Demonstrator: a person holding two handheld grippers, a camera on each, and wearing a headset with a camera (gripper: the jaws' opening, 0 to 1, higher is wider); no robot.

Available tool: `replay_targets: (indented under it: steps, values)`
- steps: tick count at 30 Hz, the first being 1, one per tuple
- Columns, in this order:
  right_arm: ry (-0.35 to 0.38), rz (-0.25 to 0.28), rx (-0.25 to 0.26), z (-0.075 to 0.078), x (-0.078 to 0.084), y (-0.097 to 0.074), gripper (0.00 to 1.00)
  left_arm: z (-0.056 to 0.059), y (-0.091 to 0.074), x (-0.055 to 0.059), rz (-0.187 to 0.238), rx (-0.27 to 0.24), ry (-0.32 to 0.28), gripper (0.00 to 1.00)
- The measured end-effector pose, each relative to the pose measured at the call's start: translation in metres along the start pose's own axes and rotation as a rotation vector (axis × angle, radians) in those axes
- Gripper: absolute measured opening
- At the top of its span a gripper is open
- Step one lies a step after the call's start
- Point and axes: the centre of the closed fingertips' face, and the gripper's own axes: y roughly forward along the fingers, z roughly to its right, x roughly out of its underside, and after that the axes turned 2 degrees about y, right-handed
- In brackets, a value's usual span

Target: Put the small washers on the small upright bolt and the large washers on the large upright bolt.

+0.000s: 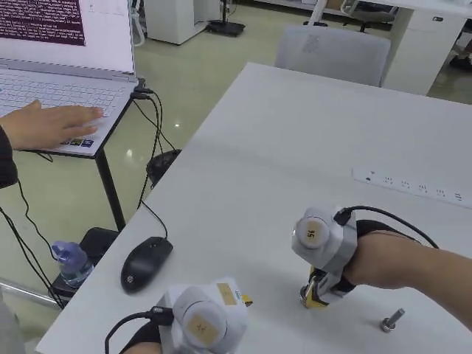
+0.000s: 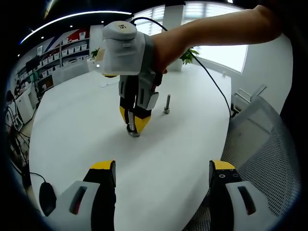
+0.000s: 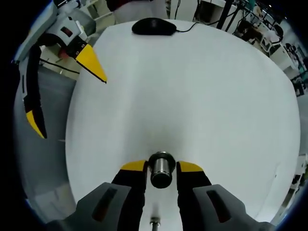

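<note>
Beyond the spread left gripper (image 2: 162,167), right gripper (image 2: 134,126) clamps a bolt (image 3: 161,169); second bolt (image 2: 167,104) nearby.

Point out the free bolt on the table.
In the head view the free bolt sits on the white table at lower right, just right of the right gripper, which grips the second bolt.

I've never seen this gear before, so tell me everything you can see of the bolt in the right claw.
The bolt looks like silvery metal, with a round head facing the camera. The right claw pinches it between yellow-tipped fingers. The left gripper view shows it roughly upright, its end on the white table.
</note>
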Motion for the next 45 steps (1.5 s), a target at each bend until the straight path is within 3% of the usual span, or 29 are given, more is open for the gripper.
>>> replay_targets:
  steps: [4,6,9,20,26,31,34,37,40,43,45]
  values:
    - [0.009,0.030,0.016,0.002,-0.002,-0.007,0.31,0.002,0.000,-0.001,-0.002,0.001,0.006,0.79]
    - [0.031,0.082,0.012,0.001,-0.007,-0.013,0.33,0.002,0.000,-0.002,-0.001,0.002,0.008,0.79]
    - [0.042,0.112,0.033,0.003,-0.007,-0.024,0.34,0.003,0.000,-0.005,0.001,0.001,0.011,0.79]
    - [0.143,0.298,0.108,0.007,-0.001,-0.080,0.39,0.005,-0.001,-0.012,0.012,0.002,0.011,0.80]
    - [0.221,0.425,0.162,0.005,0.015,-0.111,0.42,0.004,-0.004,-0.016,0.024,-0.005,0.003,0.81]
    - [0.300,0.492,0.196,0.004,0.034,-0.130,0.44,0.005,-0.006,-0.016,0.021,-0.013,0.000,0.81]
    - [0.340,0.534,0.227,0.001,0.049,-0.142,0.45,0.005,-0.011,-0.025,0.056,-0.024,-0.014,0.80]
    - [0.361,0.558,0.248,-0.007,0.063,-0.148,0.46,0.004,-0.011,-0.024,0.051,-0.029,-0.015,0.80]
    - [0.438,0.626,0.251,-0.015,0.075,-0.154,0.46,0.003,-0.015,-0.025,0.058,-0.043,-0.025,0.81]
    - [0.456,0.641,0.256,-0.023,0.086,-0.153,0.49,0.005,-0.016,-0.023,0.058,-0.045,-0.032,0.81]
    - [0.499,0.704,0.255,-0.031,0.090,-0.153,0.50,0.005,-0.016,-0.021,0.051,-0.047,-0.035,0.82]
